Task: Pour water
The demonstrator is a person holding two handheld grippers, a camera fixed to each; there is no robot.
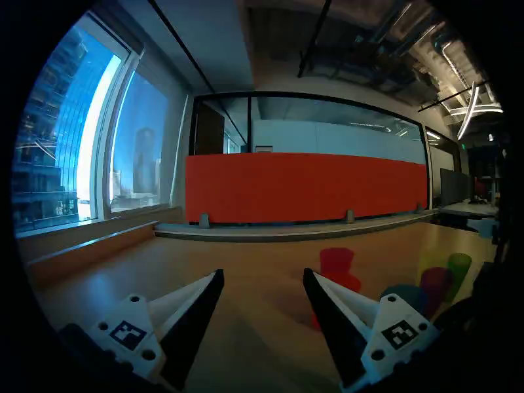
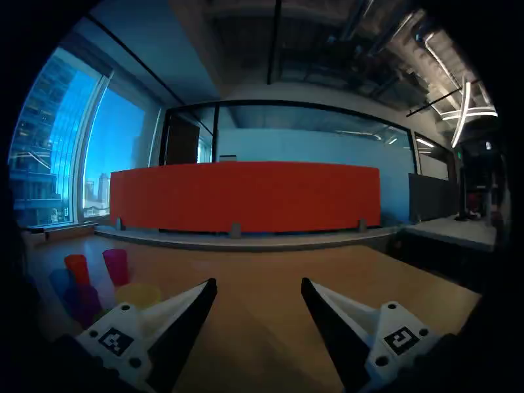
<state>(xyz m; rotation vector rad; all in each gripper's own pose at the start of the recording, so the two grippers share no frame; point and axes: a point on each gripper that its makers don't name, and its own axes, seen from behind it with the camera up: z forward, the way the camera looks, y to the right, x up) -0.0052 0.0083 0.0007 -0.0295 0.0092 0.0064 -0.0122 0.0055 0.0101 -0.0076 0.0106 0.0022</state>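
In the left gripper view my left gripper (image 1: 263,278) is open above the wooden table (image 1: 262,262), nothing between its fingers. A red cup (image 1: 336,262) stands just beyond its right finger, with a green cup (image 1: 458,267), a magenta cup (image 1: 435,285) and a blue one (image 1: 403,293) farther right. In the right gripper view my right gripper (image 2: 258,287) is also open and holds nothing. Off to its left stand a red cup (image 2: 77,268), a magenta cup (image 2: 116,265), a yellow cup (image 2: 137,295) and a bluish cup (image 2: 62,281), partly hidden by the left finger.
A long orange partition (image 1: 304,187) with glass above it runs along the far edge of the table. Large windows (image 1: 78,157) line the left side. Another desk (image 2: 452,232) stands at the right.
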